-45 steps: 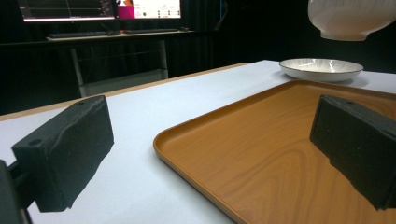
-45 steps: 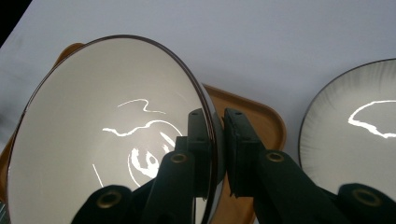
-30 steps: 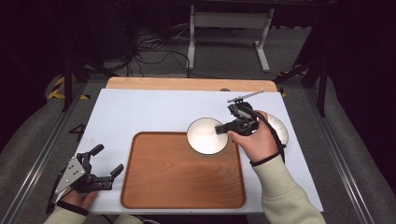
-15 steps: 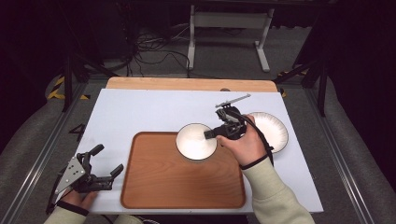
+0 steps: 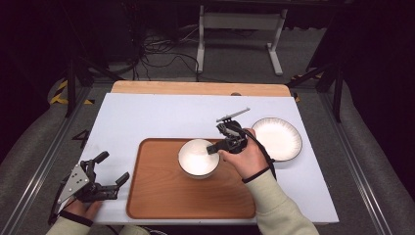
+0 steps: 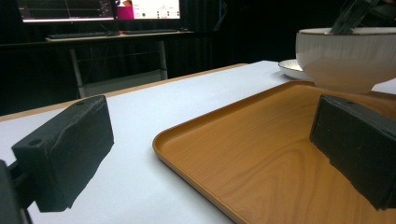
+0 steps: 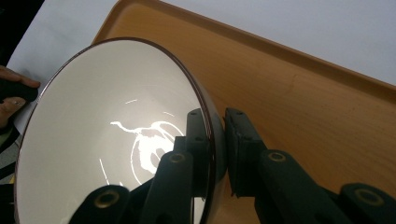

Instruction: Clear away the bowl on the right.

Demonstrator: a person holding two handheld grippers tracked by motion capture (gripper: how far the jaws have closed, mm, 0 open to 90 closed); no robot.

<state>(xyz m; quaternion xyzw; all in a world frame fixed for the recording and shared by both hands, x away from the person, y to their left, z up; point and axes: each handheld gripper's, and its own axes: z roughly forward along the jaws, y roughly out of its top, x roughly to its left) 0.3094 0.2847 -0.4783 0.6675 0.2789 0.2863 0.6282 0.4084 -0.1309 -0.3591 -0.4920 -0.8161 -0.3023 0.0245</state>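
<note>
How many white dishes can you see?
2. A white bowl gripped by the right gripper over the wooden tray, and a white plate on the table right of the tray.

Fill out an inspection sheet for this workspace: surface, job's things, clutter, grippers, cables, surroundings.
Surface: white table top with a wooden strip along the far edge.
Job's things: white bowl held over the wooden tray; white plate on the table right of the tray.
Clutter: nothing seen.
Grippers: right gripper clamped on the bowl's rim, one jaw inside, one outside; left gripper open, nothing between its jaws, at the tray's near left corner.
Cables: black cables lie on the floor beyond the table.
Surroundings: dark room, metal stand behind the table, monitors on a desk.
</note>
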